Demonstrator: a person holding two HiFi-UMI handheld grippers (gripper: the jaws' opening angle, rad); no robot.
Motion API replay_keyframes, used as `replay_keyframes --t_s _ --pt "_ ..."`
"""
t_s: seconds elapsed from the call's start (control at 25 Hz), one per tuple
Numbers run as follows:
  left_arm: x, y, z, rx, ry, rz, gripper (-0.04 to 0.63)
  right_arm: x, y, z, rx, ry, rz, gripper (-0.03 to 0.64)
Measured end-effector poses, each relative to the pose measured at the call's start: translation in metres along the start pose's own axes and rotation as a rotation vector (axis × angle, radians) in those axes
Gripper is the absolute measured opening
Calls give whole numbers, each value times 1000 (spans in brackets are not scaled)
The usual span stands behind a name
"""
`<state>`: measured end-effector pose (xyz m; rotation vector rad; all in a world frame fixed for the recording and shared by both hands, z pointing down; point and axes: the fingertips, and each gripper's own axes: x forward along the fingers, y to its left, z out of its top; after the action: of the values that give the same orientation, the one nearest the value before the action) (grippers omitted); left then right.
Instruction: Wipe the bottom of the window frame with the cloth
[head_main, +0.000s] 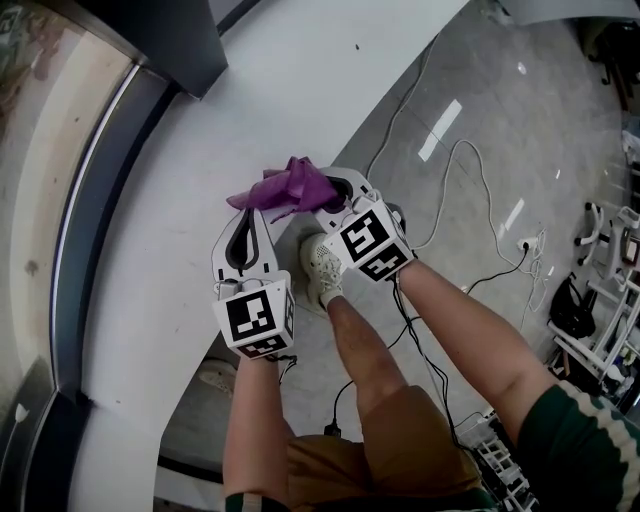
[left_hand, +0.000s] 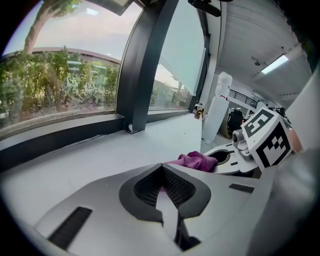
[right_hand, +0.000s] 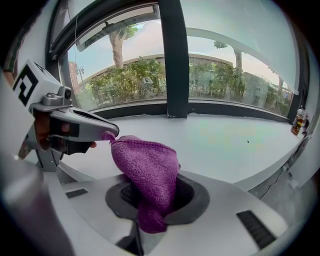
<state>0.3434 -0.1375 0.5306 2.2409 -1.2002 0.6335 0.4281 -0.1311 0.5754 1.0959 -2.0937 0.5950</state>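
Observation:
A purple cloth (head_main: 287, 187) hangs bunched over the white curved sill (head_main: 300, 70), held between both grippers. My right gripper (head_main: 318, 196) is shut on it; in the right gripper view the cloth (right_hand: 145, 160) rises out of the right gripper's (right_hand: 152, 181) closed jaws. My left gripper (head_main: 250, 208) is shut on one corner, its tip (right_hand: 112, 132) pinching the cloth's twisted end. From the left gripper (left_hand: 162, 166) the cloth (left_hand: 195, 160) and right gripper (left_hand: 222, 157) show just beyond. The dark bottom of the window frame (head_main: 100, 200) runs along the left, apart from both grippers.
A dark upright mullion (left_hand: 145, 75) stands on the sill at the glass. Below the sill's edge are the person's leg and shoe (head_main: 322, 268), white cables (head_main: 470, 200) on the grey floor, and racks (head_main: 600, 330) at the right. A small bottle (right_hand: 298, 120) stands far right.

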Motion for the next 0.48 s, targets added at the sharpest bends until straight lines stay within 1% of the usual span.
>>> replay_keyframes --t_s 0.12,0.24,0.48 --pt "-3 -3 -3 -18 -2 0 9 -3 2 -5 25 0 5 87" --pt "-5 -2 -4 -37 -9 10 9 -4 3 -7 9 3 15 87" --pt "-8 3 -6 -55 -12 56 9 -4 2 -8 10 29 32 87"
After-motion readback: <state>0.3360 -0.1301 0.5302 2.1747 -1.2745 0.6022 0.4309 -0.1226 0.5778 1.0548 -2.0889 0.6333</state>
